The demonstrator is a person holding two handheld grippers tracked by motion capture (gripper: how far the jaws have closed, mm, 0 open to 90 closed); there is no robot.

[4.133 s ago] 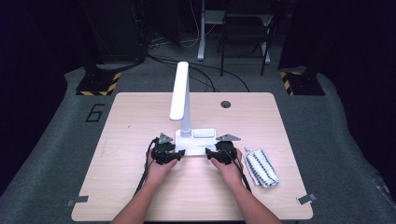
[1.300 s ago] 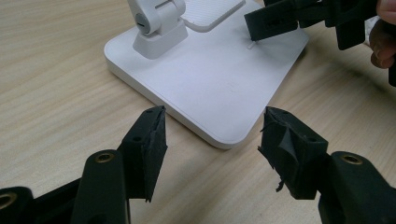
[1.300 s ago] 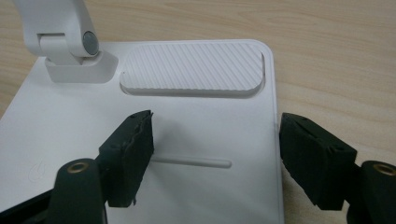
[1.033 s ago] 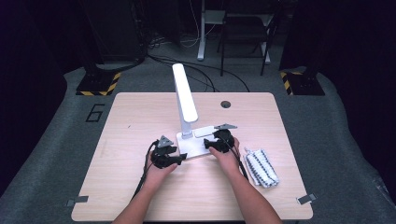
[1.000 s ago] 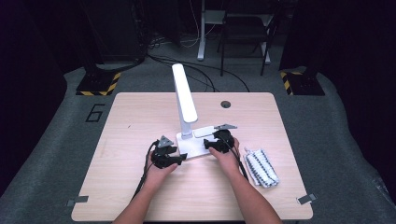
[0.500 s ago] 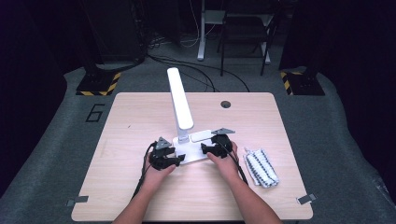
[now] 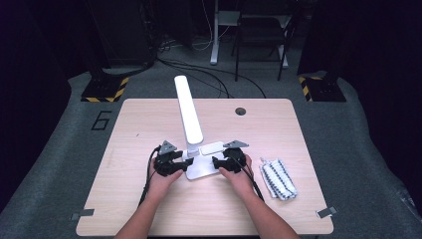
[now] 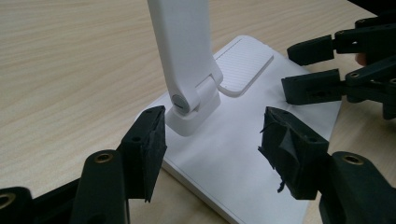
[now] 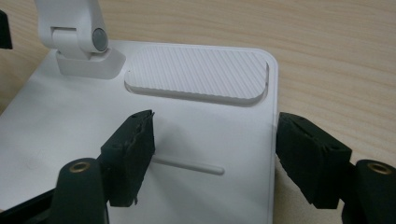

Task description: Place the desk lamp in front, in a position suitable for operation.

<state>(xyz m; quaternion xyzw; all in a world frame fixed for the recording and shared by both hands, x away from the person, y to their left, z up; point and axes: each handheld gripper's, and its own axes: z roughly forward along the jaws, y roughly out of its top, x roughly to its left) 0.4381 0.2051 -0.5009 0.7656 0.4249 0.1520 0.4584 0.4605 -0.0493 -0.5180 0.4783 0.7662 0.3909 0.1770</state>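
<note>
a pale wooden table [image 7: 149, 124] on grey carpet [image 7: 348, 129] in a dark room; white folding desk lamp [image 7: 191, 124], flat base; left gripper [image 7: 185, 163] and right gripper [image 7: 215, 162] both agape beside it

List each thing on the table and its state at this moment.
Desk lamp: arm raised, leaning away, base flat on the table.
Left gripper: open, over the base.
Right gripper: open, straddling the base's edge.
Striped packet: lying flat, untouched.

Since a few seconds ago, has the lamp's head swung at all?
Yes. The lamp head has swung left, away from the grommet hole, while its base stays between the grippers.
</note>
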